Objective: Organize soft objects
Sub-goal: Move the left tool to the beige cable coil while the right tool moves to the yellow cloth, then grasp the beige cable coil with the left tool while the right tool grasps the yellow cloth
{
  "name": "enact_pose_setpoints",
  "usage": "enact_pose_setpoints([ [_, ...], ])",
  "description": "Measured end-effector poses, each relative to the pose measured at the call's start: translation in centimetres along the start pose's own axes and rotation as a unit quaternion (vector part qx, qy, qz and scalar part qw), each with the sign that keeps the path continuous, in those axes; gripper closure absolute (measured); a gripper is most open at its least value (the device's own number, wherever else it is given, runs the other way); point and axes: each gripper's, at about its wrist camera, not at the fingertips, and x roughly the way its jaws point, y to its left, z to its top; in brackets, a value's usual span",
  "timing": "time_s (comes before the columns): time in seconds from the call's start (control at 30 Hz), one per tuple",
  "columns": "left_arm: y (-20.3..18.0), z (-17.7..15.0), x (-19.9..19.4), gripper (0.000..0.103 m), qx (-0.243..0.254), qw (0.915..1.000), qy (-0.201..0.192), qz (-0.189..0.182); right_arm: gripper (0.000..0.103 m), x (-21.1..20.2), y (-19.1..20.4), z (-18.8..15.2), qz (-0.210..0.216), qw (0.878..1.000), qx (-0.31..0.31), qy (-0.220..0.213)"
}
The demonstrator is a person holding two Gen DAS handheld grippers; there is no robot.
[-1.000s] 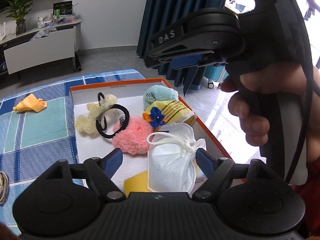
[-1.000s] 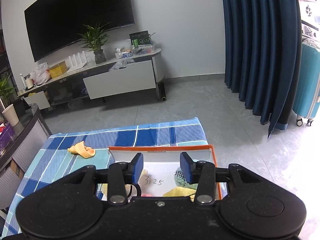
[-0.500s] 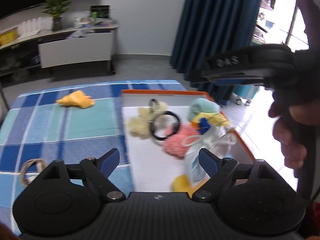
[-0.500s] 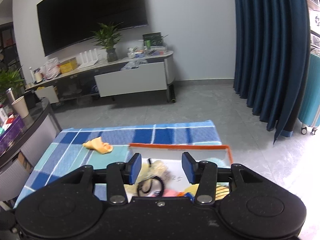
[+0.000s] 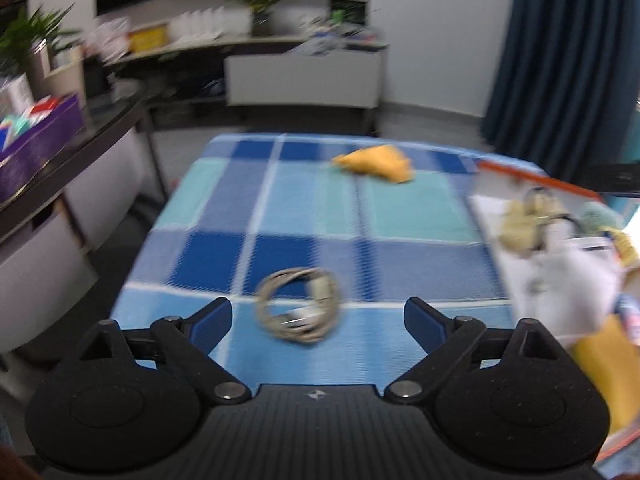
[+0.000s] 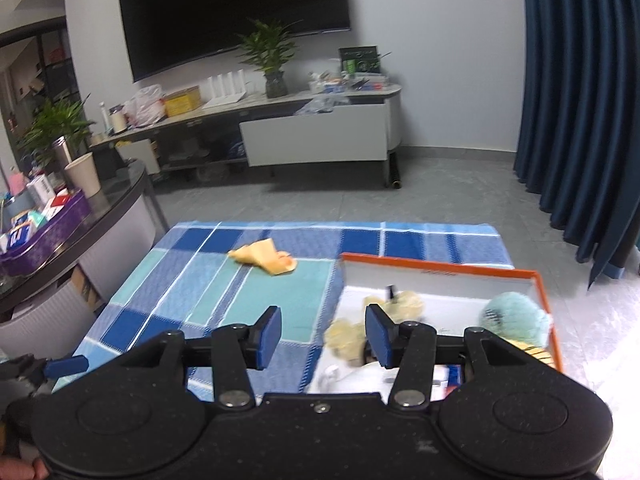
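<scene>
Left hand-held gripper (image 5: pixel 318 316) has its jaws spread wide and opening, with nothing pressed between the pads; a coiled pale cable (image 5: pixel 299 306) lies on the checked blue cloth (image 5: pixel 280 216) just ahead, in the gap between the fingers but untouched. Motion blur smears this whole view, so the coil's make-up is hard to tell. Right hand-held gripper (image 6: pixel 322 336) stands about half open and empty, its jaws opening slightly, above the edge of the orange-rimmed box (image 6: pixel 440 270).

Inside the box sit a pale yellow fluffy piece (image 6: pixel 394 304), a teal fluffy ball (image 6: pixel 516 318) and something white (image 5: pixel 560 280); most of the contents are hidden behind the right gripper's body or cut off by the frame edge, and the blurred left view gives little more. An orange cloth (image 6: pixel 264 258) lies alone on the worktop, well apart from the coil and near the box's far corner.

Beyond the worktop are a low cabinet (image 6: pixel 316 144), a potted plant (image 6: pixel 270 56), a dark screen (image 6: pixel 232 12) and blue curtains (image 6: pixel 580 100).
</scene>
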Motion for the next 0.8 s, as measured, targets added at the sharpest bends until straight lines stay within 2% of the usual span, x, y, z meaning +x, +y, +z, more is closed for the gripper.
enact_pose_setpoints([
  [0.1, 1.2, 0.0, 1.5, 0.008, -0.013, 0.9998, 0.014, 0.002, 0.046, 0.7, 1.1, -0.3, 0.008, 1.0, -0.007, 0.007],
  [0.33, 1.5, 0.1, 4.0, 0.008, -0.002, 0.9994, 0.034, -0.005, 0.046, 2.5, 2.9, -0.3, 0.018, 0.999, -0.021, 0.021],
  [0.43, 1.4, 0.2, 4.8, 0.008, 0.017, 0.9996, 0.024, 0.001, 0.046, 3.3, 3.4, -0.2, 0.02, 0.999, -0.026, 0.026],
  [0.47, 1.4, 0.3, 4.9, 0.009, 0.021, 0.9996, 0.02, 0.002, 0.046, 3.5, 3.6, -0.2, 0.02, 0.999, -0.028, 0.027],
  [0.53, 1.6, 0.4, 5.0, 0.022, 0.027, 0.9996, 0.008, -0.005, 0.046, 4.1, 3.9, -0.1, 0.021, 0.999, -0.031, 0.029],
  [0.57, 1.6, 0.4, 5.0, 0.036, 0.037, 0.9993, 0.003, -0.008, 0.046, 4.4, 4.0, 0.0, 0.02, 0.999, -0.03, 0.03],
  [0.67, 2.2, 0.6, 5.0, 0.037, 0.032, 0.9991, 0.002, -0.027, 0.046, 5.6, 4.2, 0.1, 0.023, 0.999, -0.027, 0.038],
  [0.8, 2.7, 1.0, 4.3, 0.037, 0.022, 0.9993, -0.009, -0.029, 0.043, 7.2, 4.7, 0.4, 0.024, 0.998, -0.031, 0.043],
])
